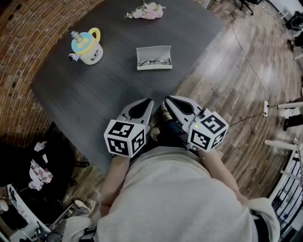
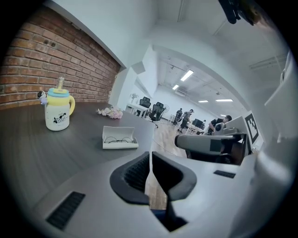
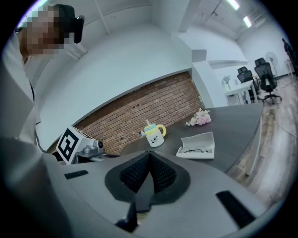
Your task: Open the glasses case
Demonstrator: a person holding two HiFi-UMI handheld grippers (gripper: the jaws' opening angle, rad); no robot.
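1. Plainly, both grippers sit side by side at the near edge of the dark surface (image 1: 94,90), close in front of the person's body. They are just beside each other without touching.
2. The left gripper (image 1: 146,105) has its jaws pressed together, pad against pad, and its own view shows nothing between them.
3. The right gripper (image 1: 173,103) is the same, with its ribbed pads meeting along one line and nothing pinched.
4. The glasses case (image 1: 154,57) lies straight ahead of the two grippers and well apart from both, out on the open surface. Its white lid stands up, and a pair of glasses (image 1: 154,61) lies in the tray.
5. A white mug (image 1: 89,46) with a yellow handle and a blue lid stands ahead and off to the left of the left gripper — farther left than the case and apart from it.
6. A small bunch of pale flowers (image 1: 147,10) lies beyond the case, at the far edge, the farthest thing from either gripper.
7. A wooden floor (image 1: 222,75) stretches to the right of the right gripper — a brick wall (image 2: 46,60) runs along the left gripper's left.
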